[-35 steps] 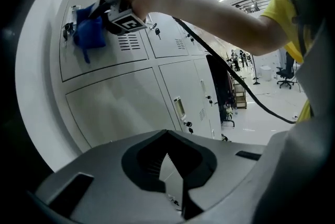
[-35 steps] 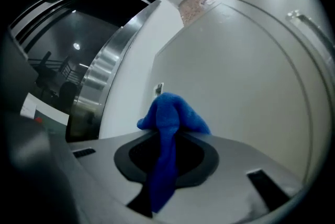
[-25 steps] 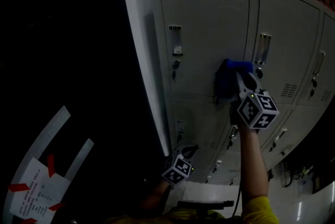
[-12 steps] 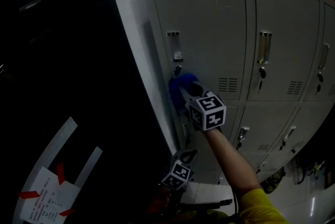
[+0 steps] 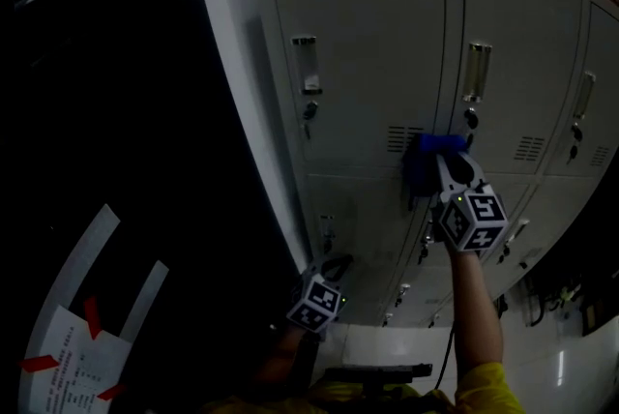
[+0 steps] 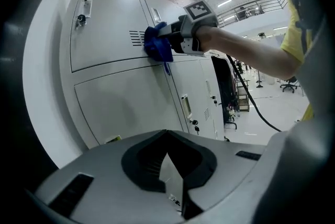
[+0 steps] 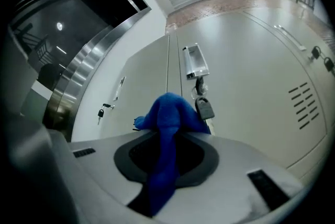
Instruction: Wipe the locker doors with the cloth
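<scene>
The right claw [image 5: 447, 175] is clenched on the blue cloth [image 7: 168, 118], which bunches out past its tips and trails back between the jaws. The wad is pressed flat against the locker doors [image 5: 368, 54], at the 5 o'clock corner of the upper left door, just beside the vent slots [image 5: 404, 139] and the seam with the neighbouring door. A padlock [image 7: 204, 108] hangs close behind the cloth at 1 o'clock. The left claw [image 6: 172, 176] is closed on nothing and held low, at 7 o'clock from the right one, taking no part.

Wiping appears to be under way on this one door. The grey paint shows no streaks or damp marks, so how much is already cleaned cannot be told. The lower row and the doors toward 3 o'clock likely remain.
</scene>
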Demonstrator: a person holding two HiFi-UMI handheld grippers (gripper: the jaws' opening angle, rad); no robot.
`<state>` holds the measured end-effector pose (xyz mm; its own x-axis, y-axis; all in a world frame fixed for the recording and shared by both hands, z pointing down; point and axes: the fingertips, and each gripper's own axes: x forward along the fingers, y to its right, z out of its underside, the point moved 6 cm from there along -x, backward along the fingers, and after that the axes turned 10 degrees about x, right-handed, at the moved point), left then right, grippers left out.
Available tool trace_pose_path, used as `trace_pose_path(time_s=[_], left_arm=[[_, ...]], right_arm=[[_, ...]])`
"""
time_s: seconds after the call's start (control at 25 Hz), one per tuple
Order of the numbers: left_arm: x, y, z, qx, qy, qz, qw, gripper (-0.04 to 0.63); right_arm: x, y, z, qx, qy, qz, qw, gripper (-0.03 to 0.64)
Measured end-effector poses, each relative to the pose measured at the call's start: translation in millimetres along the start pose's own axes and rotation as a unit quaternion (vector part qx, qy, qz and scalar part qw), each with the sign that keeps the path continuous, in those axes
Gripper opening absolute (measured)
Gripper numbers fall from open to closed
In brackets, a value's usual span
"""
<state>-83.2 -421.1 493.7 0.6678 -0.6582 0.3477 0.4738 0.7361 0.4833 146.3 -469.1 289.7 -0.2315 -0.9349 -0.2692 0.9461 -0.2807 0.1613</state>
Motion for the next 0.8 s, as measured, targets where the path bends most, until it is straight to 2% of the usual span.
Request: trace_pose_path(time_s=[0.16, 0.24, 0.32, 0.4, 0.52, 0.56, 0.64, 0.8], left_arm=[[-13.2, 1.8, -0.9, -0.002, 0.005, -0.008, 1.0, 0.005], [-21.1, 2.4, 5.4, -0.008, 0.005, -0.015, 0.9998, 0.005], [-26.8, 8.5, 15.7, -0.013, 0.0, -0.014, 0.9998, 0.005], [-29.5, 24.8, 31.5, -0.02, -0.012, 0.003, 0.9997, 0.005], [-26.4, 48.9, 52.0, -0.026, -0.034, 0.028, 0.9987, 0.005], [-25.7, 53.6, 52.4, -0.024, -0.037, 0.029, 0.9986, 0.005], [-30.1, 62.5, 42.4, -0.019, -0.029, 0.024, 0.9991, 0.005], [-46.3, 100.2, 16.0, -0.007, -0.026, 0.03, 0.9992, 0.005]], right_arm=[[-18.0, -31.1, 14.8, 0.02, -0.001, -0.036, 0.999, 0.067], [-46.4, -56.8, 50.0, 0.02, -0.025, -0.067, 0.997, 0.069], [-89.2, -73.4, 109.1, 0.015, -0.078, -0.087, 0.993, 0.069], [-144.9, -71.6, 171.1, 0.001, -0.145, -0.065, 0.987, 0.068], [-211.1, -40.0, 226.2, 0.011, -0.218, 0.023, 0.976, 0.068], [-221.4, -29.8, 231.2, 0.014, -0.226, 0.042, 0.973, 0.067], [-229.8, -19.4, 227.0, 0.016, -0.223, 0.05, 0.973, 0.067], [-235.5, -29.0, 208.3, 0.025, -0.204, 0.006, 0.979, 0.069]])
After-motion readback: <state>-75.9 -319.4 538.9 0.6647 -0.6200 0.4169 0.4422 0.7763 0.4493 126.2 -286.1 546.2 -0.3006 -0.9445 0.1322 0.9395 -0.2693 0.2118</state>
